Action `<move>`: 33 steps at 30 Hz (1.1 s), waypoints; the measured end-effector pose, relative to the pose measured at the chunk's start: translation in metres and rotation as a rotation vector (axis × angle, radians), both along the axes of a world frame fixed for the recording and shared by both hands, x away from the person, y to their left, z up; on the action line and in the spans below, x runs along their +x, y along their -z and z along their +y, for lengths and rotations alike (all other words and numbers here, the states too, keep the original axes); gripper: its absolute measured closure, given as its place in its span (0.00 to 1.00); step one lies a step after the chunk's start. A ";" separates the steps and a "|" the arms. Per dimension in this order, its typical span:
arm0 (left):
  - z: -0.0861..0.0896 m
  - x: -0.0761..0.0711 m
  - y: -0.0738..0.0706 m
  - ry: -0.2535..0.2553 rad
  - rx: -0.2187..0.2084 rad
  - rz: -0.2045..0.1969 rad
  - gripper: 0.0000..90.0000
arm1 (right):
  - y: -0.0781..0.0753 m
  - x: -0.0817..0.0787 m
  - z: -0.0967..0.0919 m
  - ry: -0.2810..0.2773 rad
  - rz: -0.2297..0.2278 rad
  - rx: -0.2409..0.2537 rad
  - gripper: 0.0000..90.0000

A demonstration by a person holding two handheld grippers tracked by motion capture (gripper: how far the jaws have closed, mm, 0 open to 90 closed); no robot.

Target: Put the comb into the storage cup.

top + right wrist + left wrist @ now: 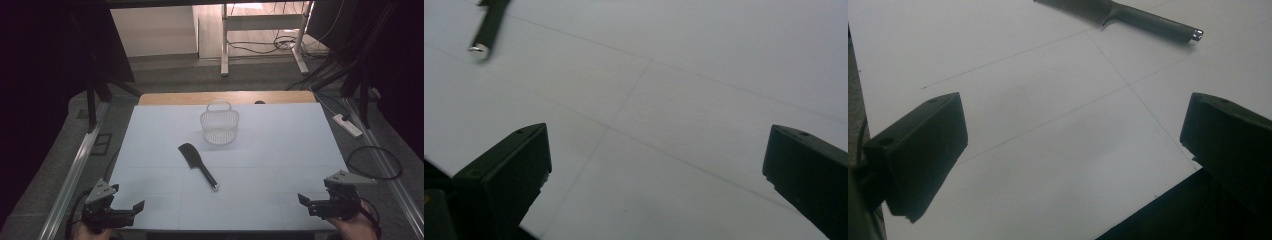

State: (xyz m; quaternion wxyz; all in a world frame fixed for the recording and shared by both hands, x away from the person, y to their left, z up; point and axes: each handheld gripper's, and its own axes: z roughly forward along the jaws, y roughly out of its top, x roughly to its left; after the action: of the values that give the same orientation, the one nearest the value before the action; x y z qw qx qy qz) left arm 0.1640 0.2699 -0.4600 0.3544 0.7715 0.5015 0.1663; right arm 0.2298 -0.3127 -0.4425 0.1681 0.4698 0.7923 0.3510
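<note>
A black cleaver-shaped tool (197, 165) with a broad flat head and a round handle ending in a metal tip lies flat at the middle of the white table (280, 150). Its handle (1148, 22) points toward the near edge, and the head looks finely toothed like a comb. Behind it stands an empty white wire basket (220, 127) with a handle. My left gripper (125, 199) hovers at the near left corner, open and empty (1073, 120). My right gripper (316, 194) is at the near right corner, open and empty (656, 145). The tool's handle tip (479, 49) lies far ahead of it.
A wooden strip (225, 97) borders the table's far edge. Metal rails (75, 170) run along the floor on both sides. A power strip (347, 125) and a looped cable (375, 162) lie on the floor to the right. A white desk frame (265, 30) stands farther back.
</note>
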 end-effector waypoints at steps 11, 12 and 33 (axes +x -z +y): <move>0.004 0.000 0.001 -0.010 -0.027 0.006 0.01 | -0.001 -0.002 0.004 -0.016 0.001 -0.013 0.00; 0.004 -0.001 0.001 -0.009 -0.027 0.004 0.01 | -0.001 -0.002 0.004 -0.017 0.000 -0.014 0.00; 0.003 0.001 0.000 0.007 -0.018 0.041 0.00 | 0.000 0.000 0.006 -0.015 0.003 -0.025 0.00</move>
State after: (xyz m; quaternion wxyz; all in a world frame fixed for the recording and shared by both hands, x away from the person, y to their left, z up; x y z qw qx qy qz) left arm 0.1647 0.2725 -0.4600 0.3518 0.7733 0.5072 0.1447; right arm 0.2298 -0.3066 -0.4424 0.1699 0.4621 0.8004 0.3418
